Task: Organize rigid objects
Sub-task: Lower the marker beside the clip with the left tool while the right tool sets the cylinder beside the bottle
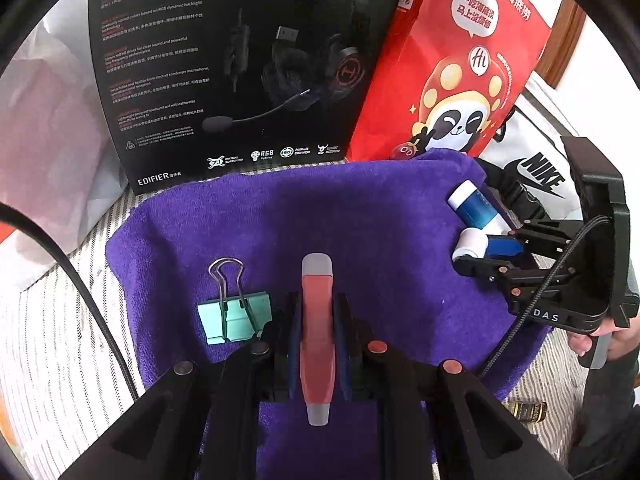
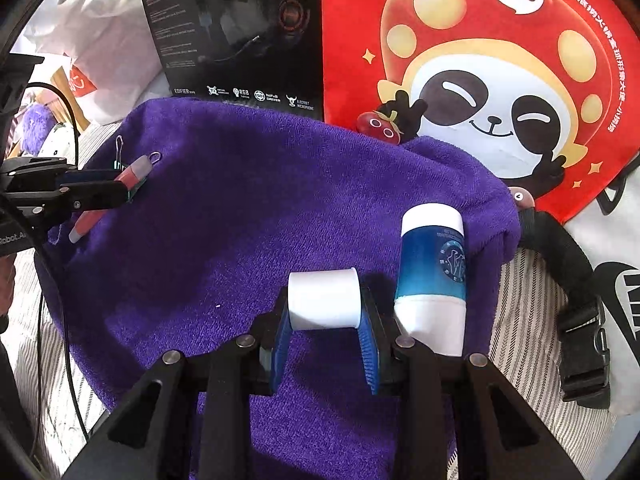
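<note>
The left gripper pinches a red pen beside a green binder clip on the purple towel, while the right gripper clamps a white cap next to a blue bottle lying there; judging by this, both items remain to be placed.

Striped bedding (perhaps a mattress) under bright light; wooden frame beyond.
</note>
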A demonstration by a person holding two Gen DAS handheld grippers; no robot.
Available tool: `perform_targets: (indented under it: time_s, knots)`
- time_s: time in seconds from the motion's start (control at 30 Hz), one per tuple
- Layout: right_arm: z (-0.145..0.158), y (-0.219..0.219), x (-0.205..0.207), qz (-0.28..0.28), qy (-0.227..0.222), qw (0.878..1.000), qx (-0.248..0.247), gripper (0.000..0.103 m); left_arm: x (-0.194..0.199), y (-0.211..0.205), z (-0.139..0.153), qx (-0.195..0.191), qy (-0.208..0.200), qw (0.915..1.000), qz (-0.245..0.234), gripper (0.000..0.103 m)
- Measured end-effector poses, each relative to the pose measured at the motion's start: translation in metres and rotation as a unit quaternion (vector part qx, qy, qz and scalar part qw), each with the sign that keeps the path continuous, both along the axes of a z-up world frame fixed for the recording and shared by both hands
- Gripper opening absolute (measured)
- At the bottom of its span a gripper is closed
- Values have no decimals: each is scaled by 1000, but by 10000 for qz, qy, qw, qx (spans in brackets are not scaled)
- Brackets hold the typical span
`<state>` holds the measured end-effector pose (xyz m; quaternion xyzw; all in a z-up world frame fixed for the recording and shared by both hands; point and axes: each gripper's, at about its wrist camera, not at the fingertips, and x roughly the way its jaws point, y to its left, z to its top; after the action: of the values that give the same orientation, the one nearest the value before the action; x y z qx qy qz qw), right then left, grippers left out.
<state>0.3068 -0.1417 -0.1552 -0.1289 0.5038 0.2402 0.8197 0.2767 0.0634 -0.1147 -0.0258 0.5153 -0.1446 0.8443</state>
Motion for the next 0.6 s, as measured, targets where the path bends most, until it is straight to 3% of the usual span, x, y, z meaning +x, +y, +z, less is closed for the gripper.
perform_targets:
  time_s: [0.6]
  knots:
    - [0, 0, -2, 73, -21, 10000, -27, 31, 6, -5, -16, 307, 209, 9993, 21, 15]
